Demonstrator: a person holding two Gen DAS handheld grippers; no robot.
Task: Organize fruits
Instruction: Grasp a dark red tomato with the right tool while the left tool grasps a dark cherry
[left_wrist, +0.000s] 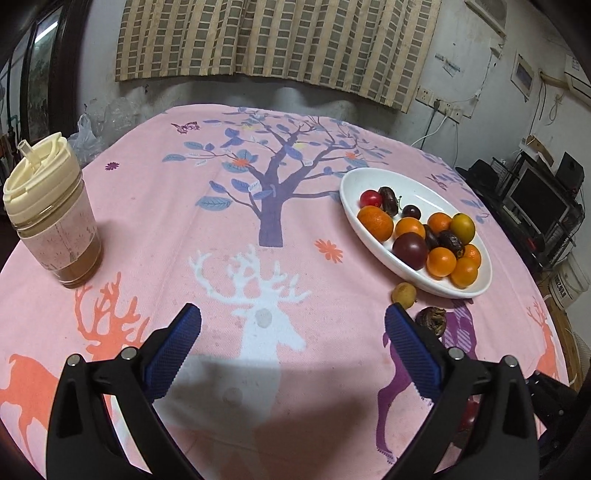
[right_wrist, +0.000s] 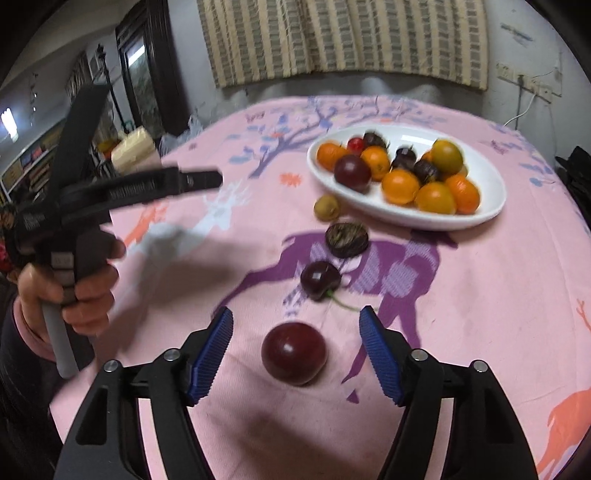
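- Left gripper (left_wrist: 293, 321) is spread about as wide as it goes, blue pads (left_wrist: 173, 350) far apart, nothing between them. It's just hanging over bare pink tablecloth (left_wrist: 184, 229), right above the white deer print.
- In the right wrist view you can see that same gripper from the side, with the person's hand (right_wrist: 70, 291) wrapped round its handle, off to the left of the fruit.
- Right gripper (right_wrist: 295, 325) is open roughly halfway, nothing pinched. A dark red plum (right_wrist: 294, 353) sits on the cloth between the two fingers, closer to the left one, but neither pad touches it.
- Just past the plum there's a dark cherry (right_wrist: 319, 279) with its green stem, then a round wrinkly dark fruit (right_wrist: 346, 239), then a small yellowish fruit (right_wrist: 327, 207) right beside the plate rim. All loose on the cloth, in a rough line running up to the plate.
- White oval plate (left_wrist: 354, 184) is on the right side of the table, loaded with small oranges, another plum, a couple of cherries, dates and one yellow-green fruit.
- Tumbler (left_wrist: 51, 214) with a cream lid and straw stands on the far left, well away from all the fruit.
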